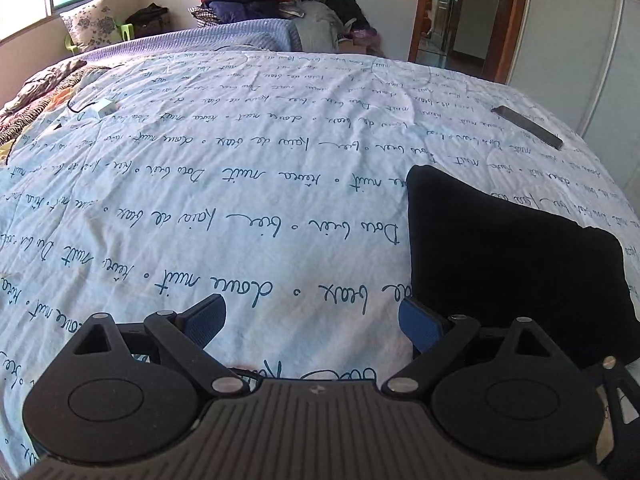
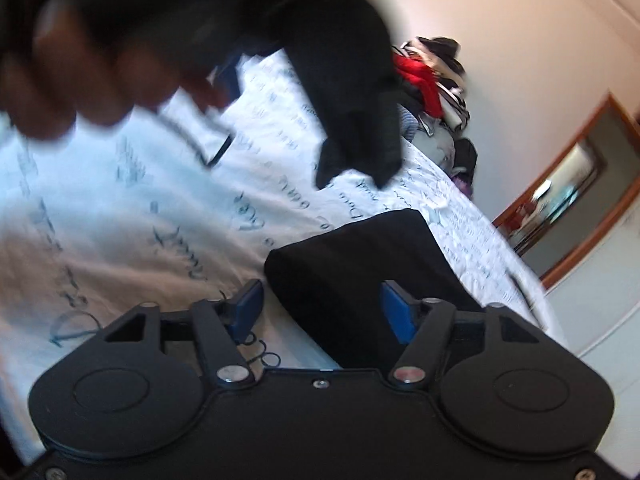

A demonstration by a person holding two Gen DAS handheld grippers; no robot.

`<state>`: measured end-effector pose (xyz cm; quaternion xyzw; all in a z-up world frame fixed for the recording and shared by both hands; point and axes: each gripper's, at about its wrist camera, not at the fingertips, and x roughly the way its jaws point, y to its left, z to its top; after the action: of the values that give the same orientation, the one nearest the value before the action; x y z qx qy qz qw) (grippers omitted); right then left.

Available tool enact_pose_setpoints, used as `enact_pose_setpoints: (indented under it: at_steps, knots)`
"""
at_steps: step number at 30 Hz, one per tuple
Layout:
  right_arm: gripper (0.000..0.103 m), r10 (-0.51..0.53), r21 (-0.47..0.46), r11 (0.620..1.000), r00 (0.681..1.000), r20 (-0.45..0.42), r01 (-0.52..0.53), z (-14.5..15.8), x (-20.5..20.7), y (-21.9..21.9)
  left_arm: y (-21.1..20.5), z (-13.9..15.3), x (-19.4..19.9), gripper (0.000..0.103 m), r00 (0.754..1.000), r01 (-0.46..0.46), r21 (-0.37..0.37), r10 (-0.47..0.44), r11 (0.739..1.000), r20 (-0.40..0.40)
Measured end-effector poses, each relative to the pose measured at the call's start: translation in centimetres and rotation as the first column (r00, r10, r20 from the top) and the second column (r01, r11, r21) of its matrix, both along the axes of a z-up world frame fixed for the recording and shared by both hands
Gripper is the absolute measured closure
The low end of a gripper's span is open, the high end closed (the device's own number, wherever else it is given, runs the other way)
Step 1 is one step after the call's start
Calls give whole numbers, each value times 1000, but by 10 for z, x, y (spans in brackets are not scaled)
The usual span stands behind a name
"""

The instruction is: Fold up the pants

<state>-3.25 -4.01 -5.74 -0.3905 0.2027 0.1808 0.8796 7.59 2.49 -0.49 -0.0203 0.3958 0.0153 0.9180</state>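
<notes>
Over the pants (image 2: 360, 276), the right gripper (image 2: 322, 312) tilts, jaws apart.

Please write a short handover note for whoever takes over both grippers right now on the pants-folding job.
Left gripper: open, nothing between its fingers, above the printed bedspread just left of the pants.
Right gripper: fingers apart over the near edge of the pants, not pressing on them; this view is blurred.
Black pants: lying on the bedspread as a compact folded rectangle, toward the right side of the bed.
Done: the pants look folded.
Left: probably just a check that the edges line up, then withdraw both grippers. A dark flat object lies farther back; leave it.
</notes>
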Motion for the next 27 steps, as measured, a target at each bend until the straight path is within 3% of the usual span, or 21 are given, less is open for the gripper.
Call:
enact_pose_setpoints:
  at_steps: [4,7,9,12,15,17,19,22,24,27]
  knots:
    - [78,19,23,1000,1000,-7,-19,-3,2,5,0,1,0,8,1000,2,3,-2,1000,2]
    - [84,30,109,994,1000,-3,-30,10,-5,-6,-2,2,-1,8,1000,11,-2,-11,1000,8]
    - [85,36,123,992,999,-20,-34,12,-2,-10,-7,0,1,8,1000,15,5,-15,1000,6]
    - [77,56,92,994,998,-38,-52,4,-5,-11,-15,-3,4,8,1000,17,20,-17,1000,-16]
    - [77,74,229,972,995,-65,-58,32,-19,-41,-22,-4,-2,8,999,40,56,-39,998,-7]
    - [77,-7,339,940,998,-62,27,50,-21,-72,-29,-5,-7,8,999,54,87,-54,995,2]
    - [74,-155,399,903,987,-49,161,55,-14,-104,-38,-5,-11,8,997,69,99,-71,993,10]
    - [67,-357,398,836,925,-129,378,38,12,-146,-56,-9,-15,8,992,124,85,-124,989,-1]
    - [63,-386,381,814,899,-208,438,20,21,-165,-69,-16,-18,8,987,159,99,-159,982,-4]
    - [63,-391,432,791,901,-187,433,24,2,-169,-83,-28,-25,10,990,139,187,-140,972,-7]
